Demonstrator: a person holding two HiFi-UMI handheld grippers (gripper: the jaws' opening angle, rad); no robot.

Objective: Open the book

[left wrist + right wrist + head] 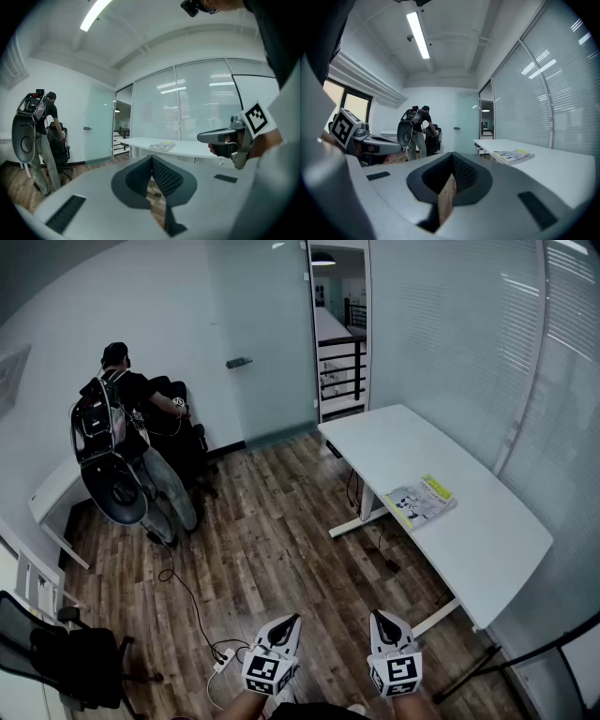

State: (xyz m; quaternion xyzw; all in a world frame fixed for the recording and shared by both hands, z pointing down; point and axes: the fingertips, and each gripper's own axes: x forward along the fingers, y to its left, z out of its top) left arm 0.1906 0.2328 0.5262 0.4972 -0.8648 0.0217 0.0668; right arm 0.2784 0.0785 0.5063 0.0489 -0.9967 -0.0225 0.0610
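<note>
A closed book [420, 502] with a white and yellow cover lies flat near the left edge of the long white table [487, 549]. It also shows far off in the left gripper view, book [162, 146], and in the right gripper view, book [513, 156]. My left gripper [292, 619] and right gripper [379, 614] hang side by side at the bottom of the head view, over the wooden floor and well short of the table. Both are shut with nothing in them, the left gripper [152, 159] and right gripper [452, 157] pointing roughly level.
A person [122, 409] with a backpack rig stands at the back left by a dark chair and a small white desk [52, 493]. A black office chair [80, 657] stands at the lower left. A power strip [225, 659] and cable lie on the floor ahead.
</note>
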